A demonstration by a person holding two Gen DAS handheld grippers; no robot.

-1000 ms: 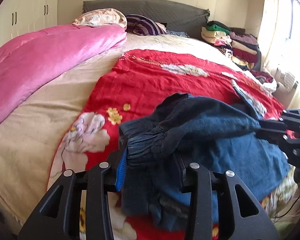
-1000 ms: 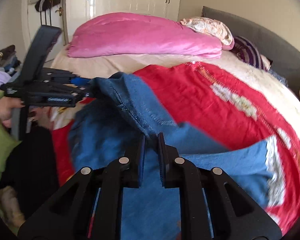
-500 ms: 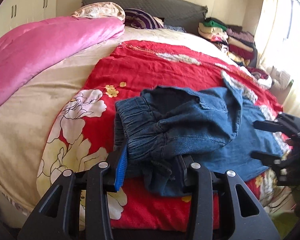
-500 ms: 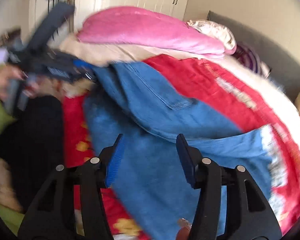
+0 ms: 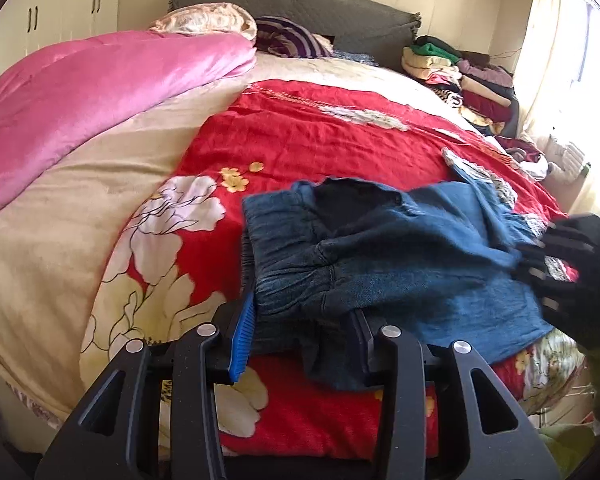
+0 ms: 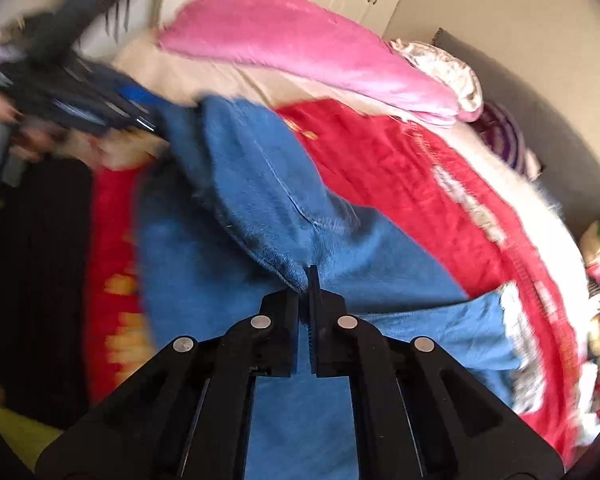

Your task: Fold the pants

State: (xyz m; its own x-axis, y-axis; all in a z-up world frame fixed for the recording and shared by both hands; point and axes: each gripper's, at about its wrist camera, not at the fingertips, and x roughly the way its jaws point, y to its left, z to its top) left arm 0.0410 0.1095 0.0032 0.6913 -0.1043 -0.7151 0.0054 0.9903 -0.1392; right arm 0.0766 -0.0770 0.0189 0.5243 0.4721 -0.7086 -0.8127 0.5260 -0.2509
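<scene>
Since a moment ago the right gripper [image 6: 305, 300], then spread wide, has snapped together, pinching a fold edge of the blue denim pants [image 5: 400, 256]. They lie bunched at lower centre on the red floral blanket [image 5: 300, 136]. The left gripper [image 5: 300, 340] clamps their gathered waistband, lower centre.

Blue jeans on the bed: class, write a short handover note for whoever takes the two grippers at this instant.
Left gripper: closed on the bunched waistband of the blue jeans.
Right gripper: shut, pinching a fold edge of the denim.
Jeans lie on the red floral blanket, upper layer turned over the lower.
Done: first fold started, still rumpled.
Left: lay the fold flat, smooth it, fold again.
</scene>
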